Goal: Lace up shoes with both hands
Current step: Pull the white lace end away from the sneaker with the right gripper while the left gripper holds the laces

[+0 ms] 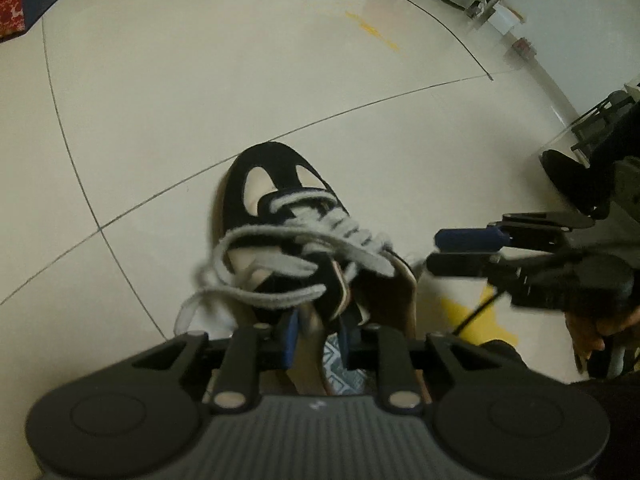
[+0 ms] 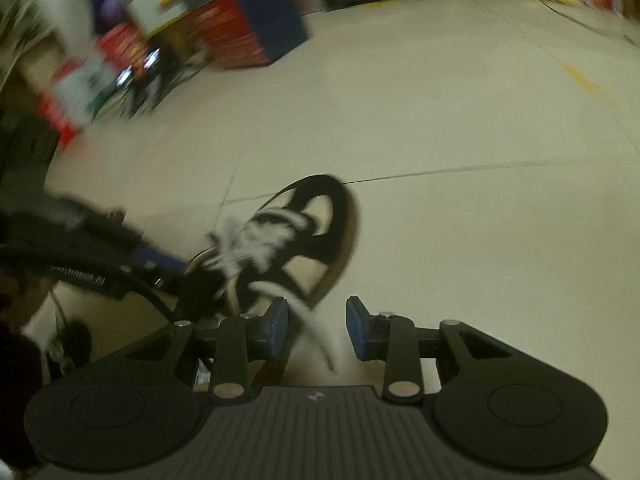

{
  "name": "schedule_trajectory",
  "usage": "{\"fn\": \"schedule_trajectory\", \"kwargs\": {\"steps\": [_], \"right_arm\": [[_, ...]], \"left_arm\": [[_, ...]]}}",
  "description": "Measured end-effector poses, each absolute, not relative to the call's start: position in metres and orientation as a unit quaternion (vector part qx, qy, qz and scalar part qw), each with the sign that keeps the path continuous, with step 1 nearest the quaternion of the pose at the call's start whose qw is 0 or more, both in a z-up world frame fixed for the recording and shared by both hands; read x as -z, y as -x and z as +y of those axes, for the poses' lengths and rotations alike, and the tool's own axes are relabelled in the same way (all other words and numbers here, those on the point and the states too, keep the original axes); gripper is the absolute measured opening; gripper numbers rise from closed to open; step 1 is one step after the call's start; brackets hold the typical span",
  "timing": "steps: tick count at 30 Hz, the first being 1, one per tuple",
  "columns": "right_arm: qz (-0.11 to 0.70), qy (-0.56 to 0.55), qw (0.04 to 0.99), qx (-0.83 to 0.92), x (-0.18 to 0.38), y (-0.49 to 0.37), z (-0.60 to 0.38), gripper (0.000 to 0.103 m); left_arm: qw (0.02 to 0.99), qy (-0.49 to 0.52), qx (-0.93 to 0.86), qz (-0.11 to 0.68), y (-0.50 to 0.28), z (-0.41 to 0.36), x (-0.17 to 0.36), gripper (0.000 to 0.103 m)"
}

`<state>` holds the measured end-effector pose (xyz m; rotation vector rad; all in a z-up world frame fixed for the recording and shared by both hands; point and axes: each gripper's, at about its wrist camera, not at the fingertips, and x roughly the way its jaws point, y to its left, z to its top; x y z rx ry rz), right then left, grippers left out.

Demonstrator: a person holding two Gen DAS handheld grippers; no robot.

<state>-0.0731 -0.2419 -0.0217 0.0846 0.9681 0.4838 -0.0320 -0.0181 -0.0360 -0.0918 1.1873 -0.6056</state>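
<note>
- As the shoe [image 1: 280, 200] sits on the floor [image 1: 160, 120], its long axis runs straight away from the left gripper [image 1: 318, 332]: toe far, heel opening just under the fingers.
- From the right gripper [image 2: 316, 320] the same axis runs diagonally, toe to the upper right and heel to the lower left; the shoe lies ahead and slightly left of these fingers.
- I read the right fingers as parted. A loose lace end [image 2: 320, 336] hangs in the gap, nearer the left-hand pad, and neither pad presses on it.
- I judge the right hand to be the nearer one for that end; a grip would call for closing across the strand where it hangs.
- Slack loops of lace [image 1: 260, 236] drape over the tongue and spill toward the left side of the shoe, just ahead of the left fingers.
- I cannot tell the left fingers' state. The pads stand close together over the heel opening, but the material between them is blurred, so a grip is unconfirmed.
- The right view is smeared by motion; eyelets and lace crossings are unreadable there.
- The heel is cut off behind the left gripper's body.
</note>
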Motion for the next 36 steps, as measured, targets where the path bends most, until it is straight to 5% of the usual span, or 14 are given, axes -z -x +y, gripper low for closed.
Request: {"fn": "schedule_trajectory", "kwargs": {"steps": [9,13,36], "right_arm": [[0.452,0.047,0.856,-0.246,0.025,0.073,-0.216,0.032],[0.458,0.048,0.851,-0.253,0.026,0.075,-0.215,0.003],[0.473,0.066,0.877,-0.062,0.033,0.076,-0.277,0.001]], "left_arm": [[0.781,0.062,0.262,0.564,0.031,-0.012,0.04,0.022],[0.781,0.062,0.26,0.564,0.032,-0.012,0.04,0.022],[0.797,0.065,0.253,0.544,0.042,-0.006,0.041,0.016]]}}
